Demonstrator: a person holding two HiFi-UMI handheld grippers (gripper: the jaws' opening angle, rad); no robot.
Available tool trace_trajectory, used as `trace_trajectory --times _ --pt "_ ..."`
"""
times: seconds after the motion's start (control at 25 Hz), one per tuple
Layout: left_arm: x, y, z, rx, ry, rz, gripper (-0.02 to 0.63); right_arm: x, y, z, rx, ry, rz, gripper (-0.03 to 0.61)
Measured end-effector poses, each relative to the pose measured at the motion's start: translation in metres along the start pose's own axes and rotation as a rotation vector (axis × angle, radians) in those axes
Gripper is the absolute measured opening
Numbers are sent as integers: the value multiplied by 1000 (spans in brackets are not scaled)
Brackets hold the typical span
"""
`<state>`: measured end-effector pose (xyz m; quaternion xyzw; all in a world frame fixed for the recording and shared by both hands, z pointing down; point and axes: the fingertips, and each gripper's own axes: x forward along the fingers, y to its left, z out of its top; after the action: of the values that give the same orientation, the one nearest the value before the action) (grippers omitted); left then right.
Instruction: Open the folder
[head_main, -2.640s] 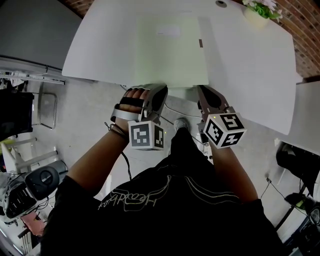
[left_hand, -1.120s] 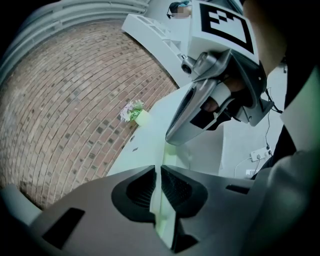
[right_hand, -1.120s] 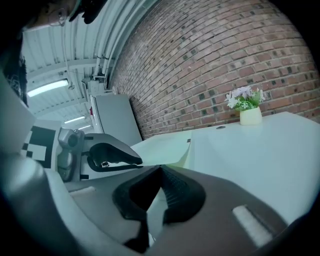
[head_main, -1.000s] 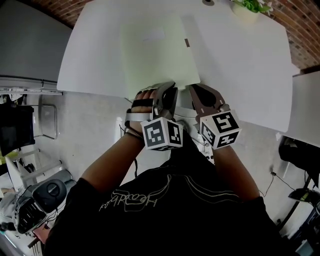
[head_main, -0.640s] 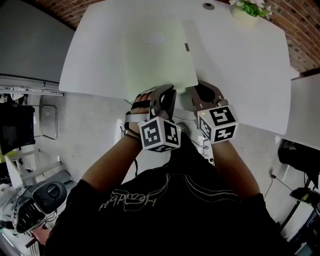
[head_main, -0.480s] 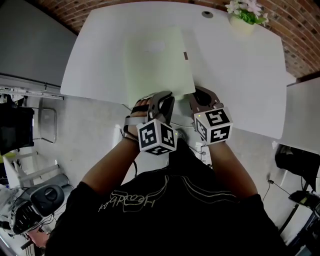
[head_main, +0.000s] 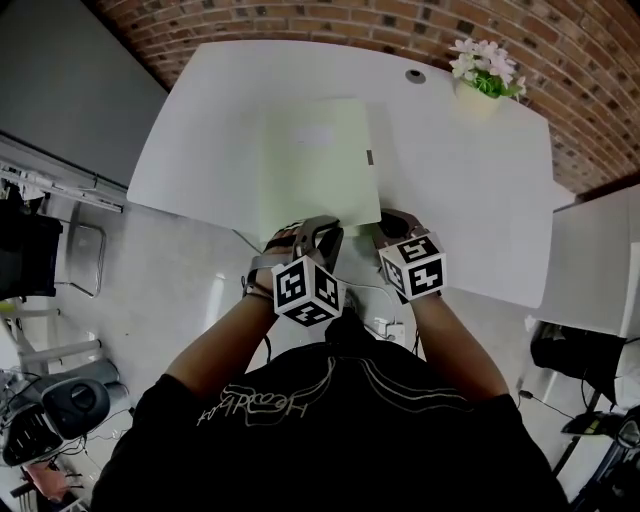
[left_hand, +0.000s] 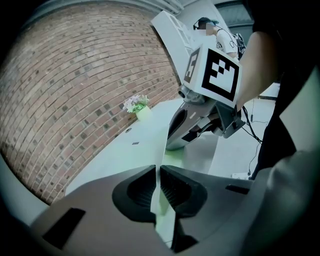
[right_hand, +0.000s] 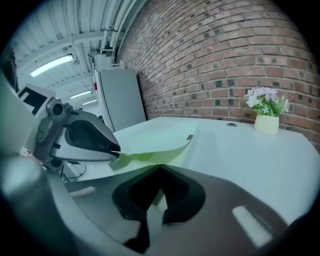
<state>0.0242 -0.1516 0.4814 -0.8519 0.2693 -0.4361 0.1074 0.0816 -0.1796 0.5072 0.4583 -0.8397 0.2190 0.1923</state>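
Note:
A pale green folder lies flat on the white table, with a small tab on its right edge. My left gripper is at the folder's near edge, shut on the thin top cover, which shows between its pads. In the right gripper view that cover curls up slightly off the sheet below. My right gripper is at the near right corner. Its jaws are closed on the lower green sheet.
A small pot of flowers stands at the table's far right, with a round cable hole beside it. A brick wall runs behind the table. A second white table stands to the right, and floor clutter lies to the left.
Both grippers stay at the folder's near edge. The right one has dipped a little and both have rolled slightly. The head view has pulled back, so the wall and flowers show.

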Motion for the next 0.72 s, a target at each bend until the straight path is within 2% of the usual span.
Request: trace_trajectory --times 0.16,0.4,0.72 --pt "0 1 -1 -47 -7 -15 28 1 0 -2 17 18 28 0" --pt "-1 4 -1 -134 -4 -57 28 3 2 -2 -70 81 94 0" --pt "-4 9 0 -253 4 -118 28 3 2 -2 -8 131 149 0"
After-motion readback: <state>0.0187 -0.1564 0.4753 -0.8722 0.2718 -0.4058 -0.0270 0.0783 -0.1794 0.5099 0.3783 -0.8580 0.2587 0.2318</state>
